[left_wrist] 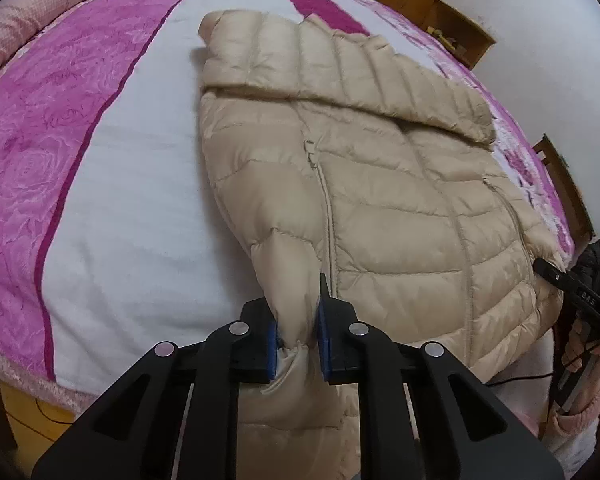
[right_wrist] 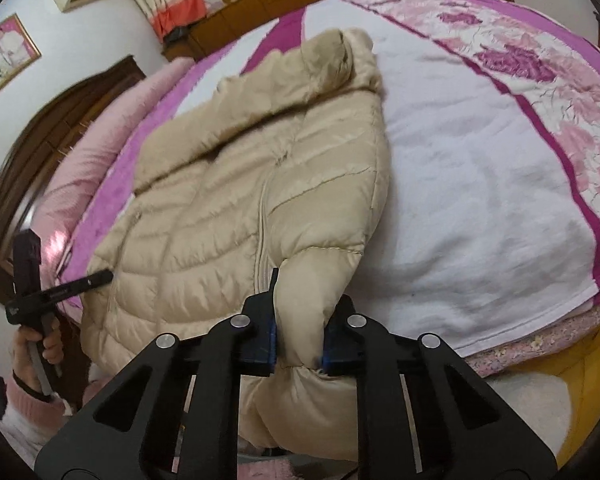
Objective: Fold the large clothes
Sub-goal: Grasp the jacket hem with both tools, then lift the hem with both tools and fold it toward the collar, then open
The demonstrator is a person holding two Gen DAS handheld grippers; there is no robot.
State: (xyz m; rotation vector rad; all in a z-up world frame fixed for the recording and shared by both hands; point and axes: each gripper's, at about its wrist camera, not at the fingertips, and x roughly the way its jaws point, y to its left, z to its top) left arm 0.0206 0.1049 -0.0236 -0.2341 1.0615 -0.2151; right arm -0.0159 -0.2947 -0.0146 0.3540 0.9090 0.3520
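A beige quilted puffer jacket [left_wrist: 380,200] lies front up on the bed, zip closed, with its hood at the far end. My left gripper [left_wrist: 298,320] is shut on a bunched fold of the jacket's near hem at one corner, blue pads pressing the fabric. In the right wrist view the same jacket [right_wrist: 220,200] spreads away from my right gripper [right_wrist: 300,320], which is shut on the hem's other corner. Each camera catches the other gripper at the jacket's side: the right gripper [left_wrist: 552,274] held by a hand in a pink sleeve, and the left gripper [right_wrist: 100,278].
The bed cover [left_wrist: 140,200] is white in the middle with pink and magenta flowered bands. Pink pillows [left_wrist: 40,12] lie against a dark wooden headboard [right_wrist: 60,120]. Wooden cabinets [left_wrist: 420,0] stand beyond the bed. A framed picture [right_wrist: 8,56] hangs on the wall.
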